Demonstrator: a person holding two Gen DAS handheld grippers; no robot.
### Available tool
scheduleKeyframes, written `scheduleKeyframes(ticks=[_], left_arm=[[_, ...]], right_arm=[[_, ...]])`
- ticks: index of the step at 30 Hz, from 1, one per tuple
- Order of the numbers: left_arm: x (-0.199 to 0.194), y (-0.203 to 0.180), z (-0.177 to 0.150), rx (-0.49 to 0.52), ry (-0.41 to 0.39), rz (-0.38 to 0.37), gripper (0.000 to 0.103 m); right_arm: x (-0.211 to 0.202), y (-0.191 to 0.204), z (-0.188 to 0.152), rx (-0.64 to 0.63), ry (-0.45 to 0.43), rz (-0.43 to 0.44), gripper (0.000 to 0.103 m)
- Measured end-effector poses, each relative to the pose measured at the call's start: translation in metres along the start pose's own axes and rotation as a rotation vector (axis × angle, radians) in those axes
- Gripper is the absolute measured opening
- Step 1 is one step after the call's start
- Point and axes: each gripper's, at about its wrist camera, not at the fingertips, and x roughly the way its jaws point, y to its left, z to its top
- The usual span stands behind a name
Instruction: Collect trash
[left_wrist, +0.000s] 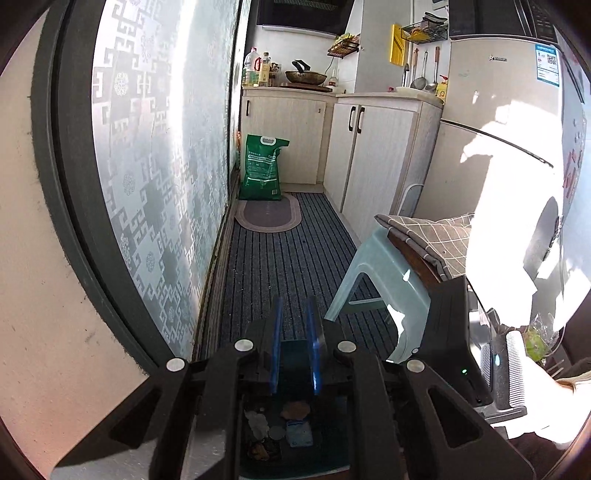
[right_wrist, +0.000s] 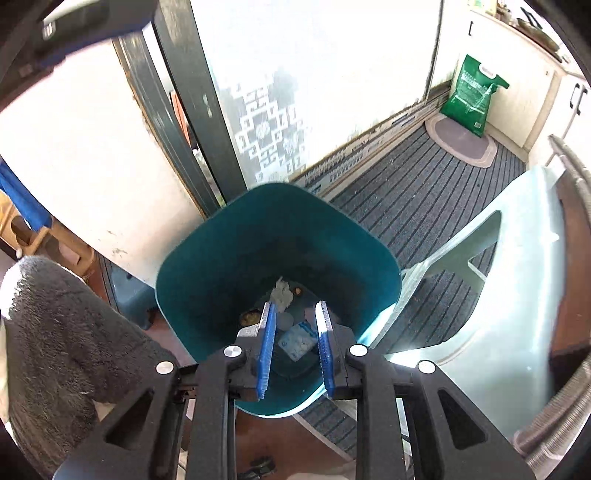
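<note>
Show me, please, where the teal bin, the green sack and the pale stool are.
teal bin (right_wrist: 221, 258): right wrist view, inner wall.
green sack (left_wrist: 261, 170): left wrist view, front face.
pale stool (left_wrist: 391, 273): left wrist view, side below seat.

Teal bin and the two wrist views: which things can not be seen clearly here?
- Teal bin: right wrist view, the fingers cover part of the trash inside.
- Left wrist view: only a slice of the bin's inside shows, under the gripper frame.
- Left wrist view, right side: sunlight glare washes out the fridge front.

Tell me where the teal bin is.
In the right wrist view the bin stands centre, below the right gripper, between the white wall and the pale stool.
</note>
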Motion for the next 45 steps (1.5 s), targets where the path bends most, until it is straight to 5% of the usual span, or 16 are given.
scheduleKeyframes(ticks=[9,20,21,23,25,32,45], left_arm=[[-0.016,-0.010,-0.033,-0.006,-0.027,0.031,0.036],[-0.024,-0.016,-0.071,-0.019,-0.016,0.122,0.063],[-0.025,-0.015,-0.072,-0.025,-0.016,0.120,0.067],[-0.029,-0.014,-0.074,-0.038,-0.028,0.120,0.078],[-0.033,-0.015,-0.077,-0.042,-0.044,0.147,0.098],[-0.040,-0.016,-0.086,-0.059,-0.007,0.190,0.099],[-0.039,-0.017,-0.093,-0.076,-0.003,0.118,0.100]], right_arm=[[-0.081,-0.006,-0.027,0.086,-0.224,-0.125,0.022],[-0.144,-0.029,-0.100,0.193,-0.303,-0.247,0.022],[-0.149,-0.030,-0.106,0.203,-0.307,-0.250,0.025],[-0.162,-0.034,-0.117,0.224,-0.321,-0.258,0.045],[-0.173,-0.035,-0.127,0.241,-0.340,-0.263,0.055],[-0.207,-0.038,-0.164,0.284,-0.380,-0.282,0.091],[-0.207,-0.026,-0.165,0.235,-0.390,-0.259,0.099]])
